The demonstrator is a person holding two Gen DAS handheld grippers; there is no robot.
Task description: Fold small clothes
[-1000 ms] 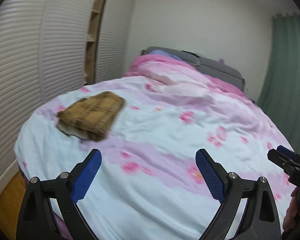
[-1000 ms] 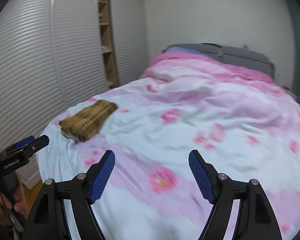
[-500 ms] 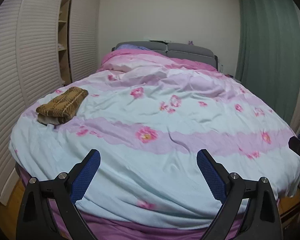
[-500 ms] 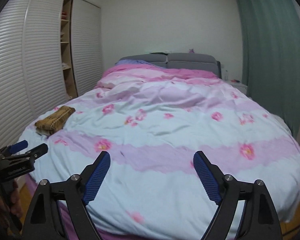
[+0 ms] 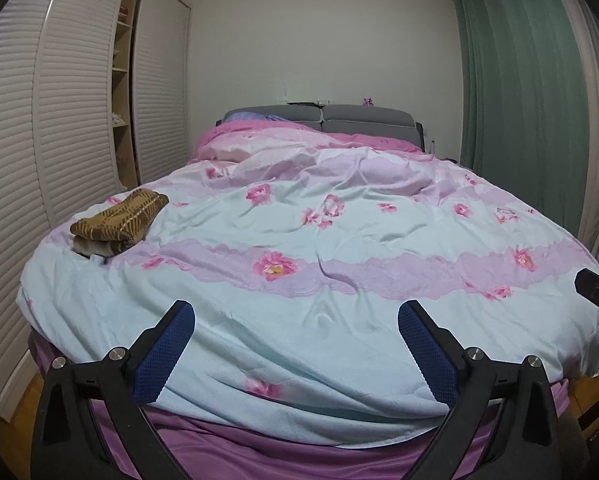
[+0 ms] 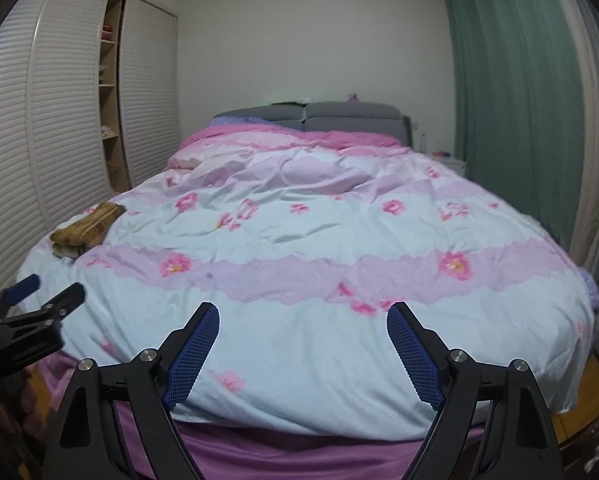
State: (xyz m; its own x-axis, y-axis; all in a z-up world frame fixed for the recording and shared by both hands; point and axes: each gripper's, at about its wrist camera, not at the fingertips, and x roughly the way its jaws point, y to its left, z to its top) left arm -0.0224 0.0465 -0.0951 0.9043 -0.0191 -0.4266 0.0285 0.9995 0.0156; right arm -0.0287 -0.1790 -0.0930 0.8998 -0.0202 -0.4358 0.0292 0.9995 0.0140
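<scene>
Both grippers hover off the foot end of the bed, low in each frame, pointing along the mattress toward the grey headboard [image 5: 319, 117]. Left gripper [image 5: 296, 322]: blue-padded fingers [image 5: 164, 354] spread wide, nothing between them, only floral duvet [image 5: 299, 248] beyond. Right gripper [image 6: 303, 322]: same, fingers [image 6: 413, 356] wide apart and empty. Each gripper shows at the edge of the other's view, the right one at the far right edge of the left wrist frame, the left one at lower left of the right wrist frame. Task item: a folded brown patterned garment [image 5: 119, 214] sits at mid left of the left view, on the duvet's left side near the louvred wardrobe doors [image 5: 15, 168], stacked on a paler folded piece [image 5: 95, 247] that peeks out beneath. In the right view the same stack [image 6: 87, 226] appears blurred at mid left. No unfolded clothes visible on the bed; judgement: this pile looks finished, and the step in hand is likely fetching another item or ending. If a new garment comes, lay it flat mid-bed on the smoother near band of the duvet, clear of the rumpled ridge in the upper centre, pinch at the corners with both grippers, and keep folds square. Soft duvet gives underfoot, so press lightly or creases drift. Green curtain [image 5: 519, 92] fills the right of the frame.
</scene>
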